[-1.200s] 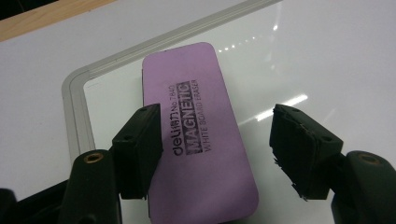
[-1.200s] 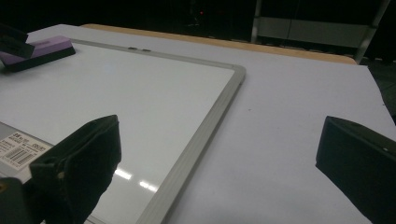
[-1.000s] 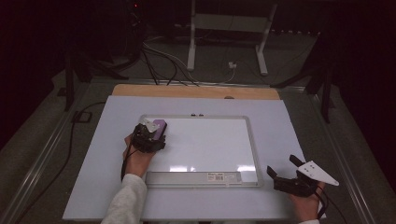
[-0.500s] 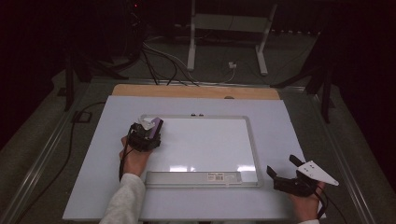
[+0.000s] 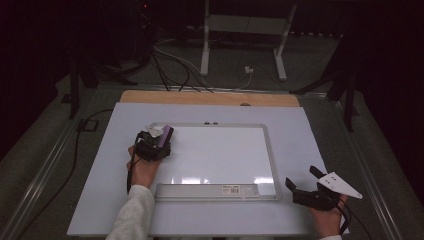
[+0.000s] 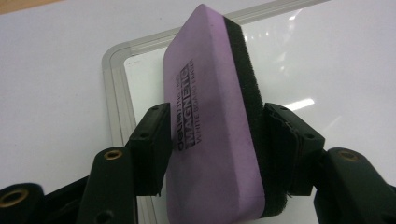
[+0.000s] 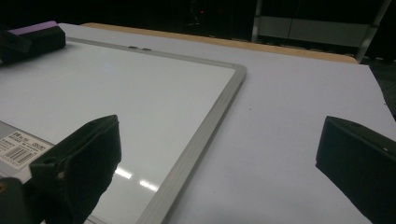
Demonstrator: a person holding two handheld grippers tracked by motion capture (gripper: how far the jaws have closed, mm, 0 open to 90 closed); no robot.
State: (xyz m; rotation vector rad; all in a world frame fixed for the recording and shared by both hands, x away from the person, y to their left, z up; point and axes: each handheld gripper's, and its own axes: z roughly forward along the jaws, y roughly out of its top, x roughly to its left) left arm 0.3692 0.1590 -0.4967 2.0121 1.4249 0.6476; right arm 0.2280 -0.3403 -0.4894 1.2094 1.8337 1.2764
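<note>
Purple foam marks the eraser (image 5: 164, 134) at about ten o'clock on the whiteboard (image 5: 220, 155) in the high view, clamped in the left gripper (image 5: 156, 141) over the board's far-left corner, likely to start wiping from there. The right gripper (image 5: 304, 188) rests at four o'clock, off the frame.

Left gripper view: both pads squeeze the eraser's (image 6: 212, 116) flat faces, felt edge clear of the pads.

Right gripper view: jaws spread wide, holding nothing, beside the whiteboard's (image 7: 140, 107) frame.

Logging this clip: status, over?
Left gripper shut on purple eraser at whiteboard corner. Right gripper open, empty. Board surface unobstructed.
</note>
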